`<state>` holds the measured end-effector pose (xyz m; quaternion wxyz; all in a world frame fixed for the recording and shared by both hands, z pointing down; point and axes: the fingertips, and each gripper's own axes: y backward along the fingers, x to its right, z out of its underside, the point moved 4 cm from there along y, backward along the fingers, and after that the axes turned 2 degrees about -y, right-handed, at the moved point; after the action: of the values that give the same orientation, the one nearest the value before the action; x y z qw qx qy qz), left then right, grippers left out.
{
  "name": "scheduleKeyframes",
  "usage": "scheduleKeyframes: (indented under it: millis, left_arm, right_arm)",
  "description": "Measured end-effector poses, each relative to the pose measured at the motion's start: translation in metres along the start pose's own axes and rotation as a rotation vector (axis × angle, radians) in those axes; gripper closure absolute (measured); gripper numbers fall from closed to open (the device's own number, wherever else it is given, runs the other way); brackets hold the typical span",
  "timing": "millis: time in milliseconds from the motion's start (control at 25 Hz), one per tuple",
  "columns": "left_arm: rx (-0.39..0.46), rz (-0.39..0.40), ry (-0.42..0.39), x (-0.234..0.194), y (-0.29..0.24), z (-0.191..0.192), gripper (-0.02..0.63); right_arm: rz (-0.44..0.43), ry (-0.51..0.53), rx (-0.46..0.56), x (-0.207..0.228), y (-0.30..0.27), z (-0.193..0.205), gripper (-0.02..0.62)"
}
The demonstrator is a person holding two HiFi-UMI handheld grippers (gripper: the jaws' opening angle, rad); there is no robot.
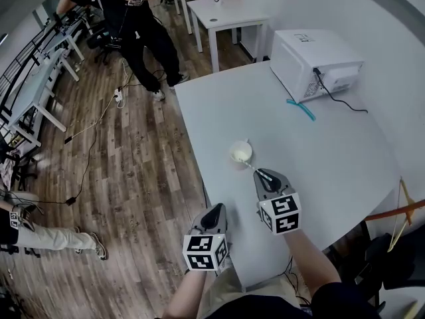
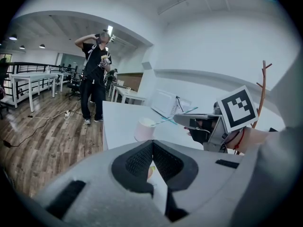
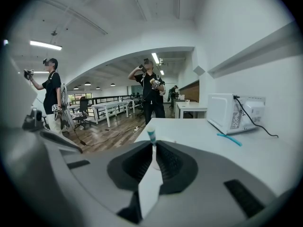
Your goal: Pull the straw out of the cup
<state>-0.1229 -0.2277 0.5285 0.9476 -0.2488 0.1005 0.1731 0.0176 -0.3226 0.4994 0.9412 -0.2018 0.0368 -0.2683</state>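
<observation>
A small pale cup [image 1: 240,152] stands upright near the middle of the white table [image 1: 319,158]. A thin white straw with teal stripes [image 1: 251,167] slants from the cup's rim up to my right gripper [image 1: 261,173], which is shut on it. In the right gripper view the straw's tip [image 3: 151,136] pokes up above the closed jaws of the right gripper [image 3: 154,145]. In the left gripper view the cup [image 2: 144,129] and the right gripper [image 2: 182,119] show ahead. My left gripper [image 1: 216,209] hangs beside the table's near left edge, its jaws [image 2: 152,143] together, holding nothing I can make out.
A white microwave [image 1: 312,62] with a black cable stands at the table's far right, and a teal straw [image 1: 300,109] lies in front of it. A person in black [image 1: 136,18] stands on the wooden floor beyond. More white tables [image 1: 219,12] stand further back.
</observation>
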Motion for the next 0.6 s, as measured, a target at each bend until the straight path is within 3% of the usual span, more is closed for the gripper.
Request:
scheduleKeyframes:
  millis: [600]
  left_arm:
    - [0.014,0.025,-0.013,0.016,0.043,0.006,0.589]
  right_arm:
    - [0.017,-0.003,0.096,-0.034,0.065,-0.018,0.552]
